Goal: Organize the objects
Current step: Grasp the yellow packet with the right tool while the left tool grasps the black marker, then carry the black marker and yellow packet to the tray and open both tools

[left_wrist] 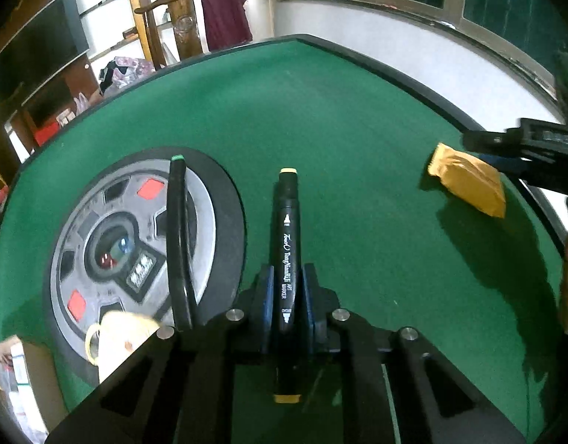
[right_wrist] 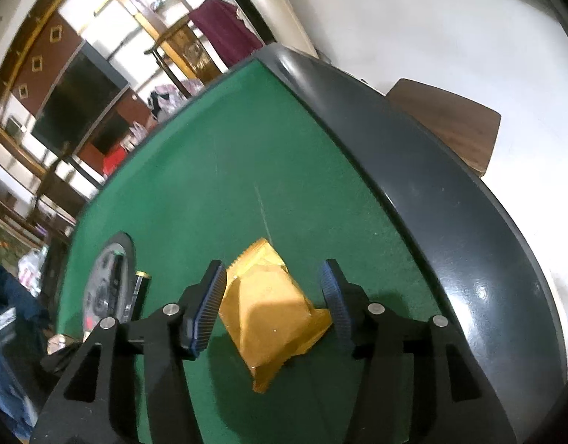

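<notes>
My left gripper (left_wrist: 287,277) is shut on a black art marker (left_wrist: 287,244) with yellow end caps, held above the green table. A second black marker (left_wrist: 178,236) with a green cap lies on a round wheel-print mat (left_wrist: 99,236) to the left. My right gripper (right_wrist: 273,288) is open, its jaws on either side of a yellow-orange packet (right_wrist: 273,310) that lies on the felt. The packet (left_wrist: 469,181) and right gripper also show at the right of the left wrist view.
The green felt table (left_wrist: 321,118) has a dark raised rim (right_wrist: 450,192). A cream cup (left_wrist: 117,336) stands at the mat's near edge. A white box (left_wrist: 14,370) sits at the lower left. A wooden stool (right_wrist: 454,125) stands beyond the rim.
</notes>
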